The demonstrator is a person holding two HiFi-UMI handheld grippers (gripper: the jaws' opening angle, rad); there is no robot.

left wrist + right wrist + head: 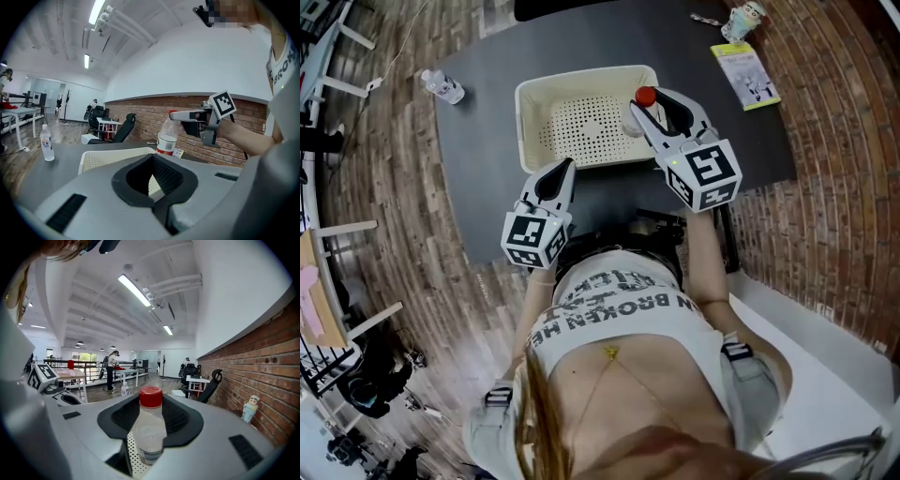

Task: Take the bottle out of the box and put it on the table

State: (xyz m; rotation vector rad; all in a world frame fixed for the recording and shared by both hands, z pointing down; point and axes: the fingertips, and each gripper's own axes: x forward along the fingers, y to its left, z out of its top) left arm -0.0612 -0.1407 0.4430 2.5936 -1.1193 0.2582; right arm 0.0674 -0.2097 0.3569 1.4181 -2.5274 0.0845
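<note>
Your right gripper (pixel 654 101) is clamped on the bottle (pixel 150 430), which is upright over the box (pixel 528 127). Your left gripper (pixel 565 172) is closed and empty, just beside the box's near rim.

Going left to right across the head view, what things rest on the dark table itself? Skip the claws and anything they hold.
small water bottle → white box → green leaflet

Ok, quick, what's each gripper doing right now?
Left gripper: closed, holding nothing.
Right gripper: closed on the red-capped bottle.
</note>
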